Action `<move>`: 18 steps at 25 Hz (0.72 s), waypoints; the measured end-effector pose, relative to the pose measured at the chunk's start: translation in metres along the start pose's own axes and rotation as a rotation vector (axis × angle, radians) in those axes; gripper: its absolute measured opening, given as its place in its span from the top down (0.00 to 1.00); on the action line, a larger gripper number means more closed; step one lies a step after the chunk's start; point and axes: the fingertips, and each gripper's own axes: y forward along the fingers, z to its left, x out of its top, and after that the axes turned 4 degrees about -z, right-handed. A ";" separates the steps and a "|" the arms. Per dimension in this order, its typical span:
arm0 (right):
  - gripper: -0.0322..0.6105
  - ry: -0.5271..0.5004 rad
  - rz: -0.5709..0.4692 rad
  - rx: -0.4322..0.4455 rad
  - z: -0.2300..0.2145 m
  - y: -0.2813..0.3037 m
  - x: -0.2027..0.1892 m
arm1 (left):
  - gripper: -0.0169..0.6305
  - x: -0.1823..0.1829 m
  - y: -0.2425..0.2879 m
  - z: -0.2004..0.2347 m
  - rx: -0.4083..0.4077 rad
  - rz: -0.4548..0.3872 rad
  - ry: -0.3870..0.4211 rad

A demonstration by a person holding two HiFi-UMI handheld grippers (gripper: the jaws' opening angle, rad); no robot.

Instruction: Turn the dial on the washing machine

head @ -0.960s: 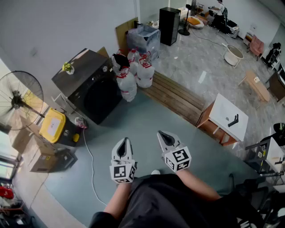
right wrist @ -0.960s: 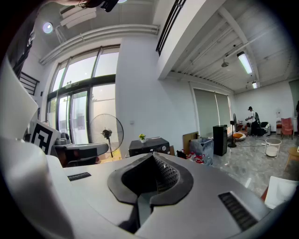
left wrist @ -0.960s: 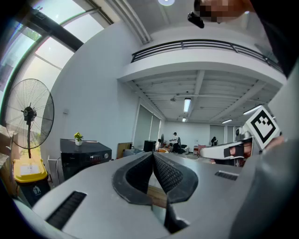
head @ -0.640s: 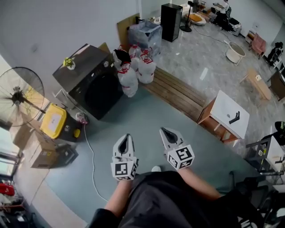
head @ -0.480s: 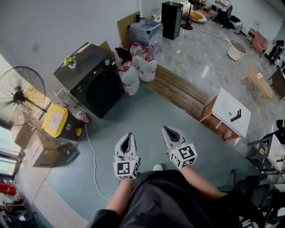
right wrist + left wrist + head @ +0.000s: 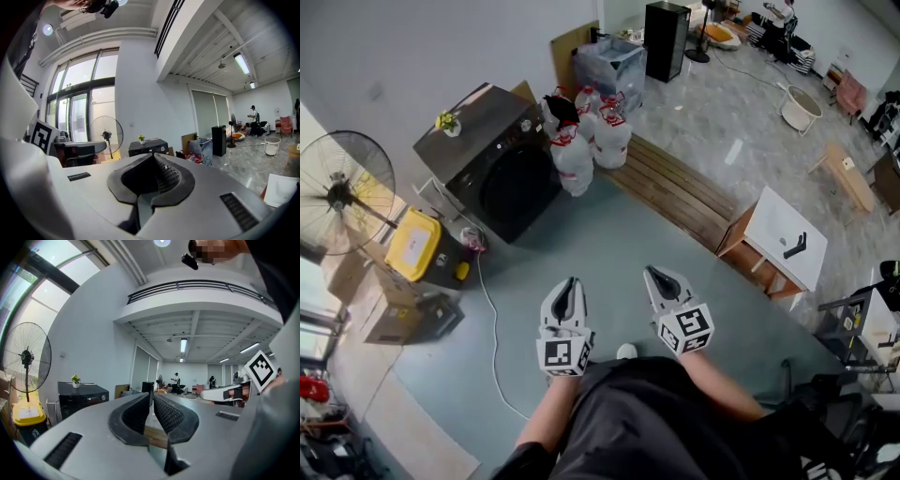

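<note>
Fingers [image 6: 135, 414] of our left gripper [image 6: 568, 283] and right gripper [image 6: 653, 273] sit pressed together, empty, well apart from the washing machine [image 6: 502, 164] by the wall, so we judge the approach is in hand; next we must close in and open for its dial [image 6: 103, 397].

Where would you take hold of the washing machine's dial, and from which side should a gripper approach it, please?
Grip the round dial by its rim, with one jaw on either side. It sits high on the front of the washing machine and faces outward, so I would come straight at that front face rather than from above.
</note>
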 end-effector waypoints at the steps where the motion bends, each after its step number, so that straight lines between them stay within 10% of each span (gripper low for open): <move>1: 0.95 -0.004 0.000 0.003 -0.003 -0.001 0.000 | 0.96 0.000 0.002 -0.002 -0.002 0.001 -0.001; 7: 0.67 -0.007 0.032 -0.011 -0.021 -0.008 -0.012 | 0.78 -0.012 0.010 -0.013 0.002 0.024 -0.028; 18: 0.66 0.027 0.033 -0.016 -0.048 0.026 -0.011 | 0.76 -0.023 0.066 -0.026 -0.077 0.047 -0.044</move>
